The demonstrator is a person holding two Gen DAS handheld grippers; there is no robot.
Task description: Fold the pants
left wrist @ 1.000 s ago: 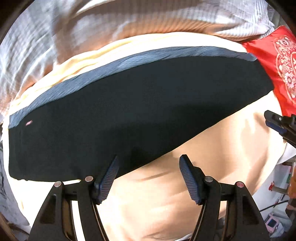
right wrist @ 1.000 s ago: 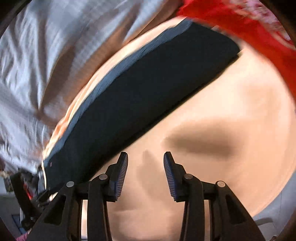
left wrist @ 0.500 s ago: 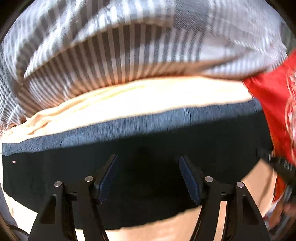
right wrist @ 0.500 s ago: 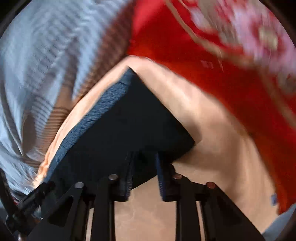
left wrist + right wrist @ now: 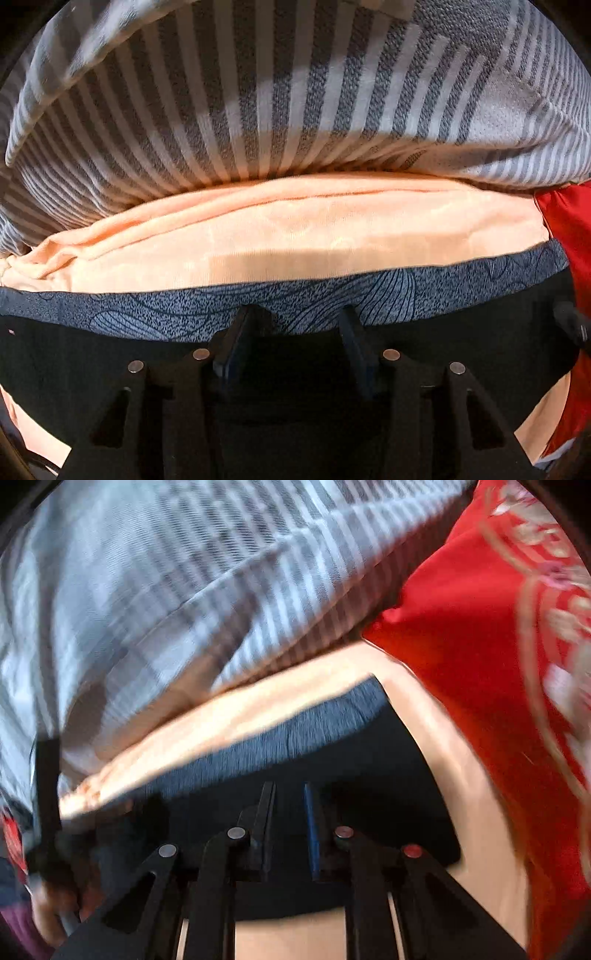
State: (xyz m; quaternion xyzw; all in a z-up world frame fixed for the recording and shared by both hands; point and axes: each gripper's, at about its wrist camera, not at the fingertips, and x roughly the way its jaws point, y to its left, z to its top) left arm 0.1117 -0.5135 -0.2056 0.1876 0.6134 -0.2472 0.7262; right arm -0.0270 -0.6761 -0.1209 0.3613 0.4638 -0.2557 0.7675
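Peach cotton covers the bed sheet [image 5: 295, 236] that everything lies on, smooth through the middle and gathered into folds toward 9 o'clock in my left view. Past it, from 10 to 2 o'clock, a grey-and-white striped blanket [image 5: 258, 110] bulges up against the sheet's far edge. A red cushion [image 5: 480, 635] with a gold pattern fills the 1 to 4 o'clock side of my right view, resting on the sheet just beside the pants. I see no containers.

Dark pants [image 5: 92, 369] lie flat across the sheet, their blue-grey patterned band [image 5: 406, 291] along the far edge. My left tool [image 5: 295, 332] points down onto that edge; its jaws have just been closing, with the band and the dark cloth between them, though I cannot tell whether the pads press it yet. My right tool [image 5: 290, 812] sits over the pants' end near the cushion, its jaws narrowed to a small gap over the dark cloth; blur hides whether cloth is pinched.
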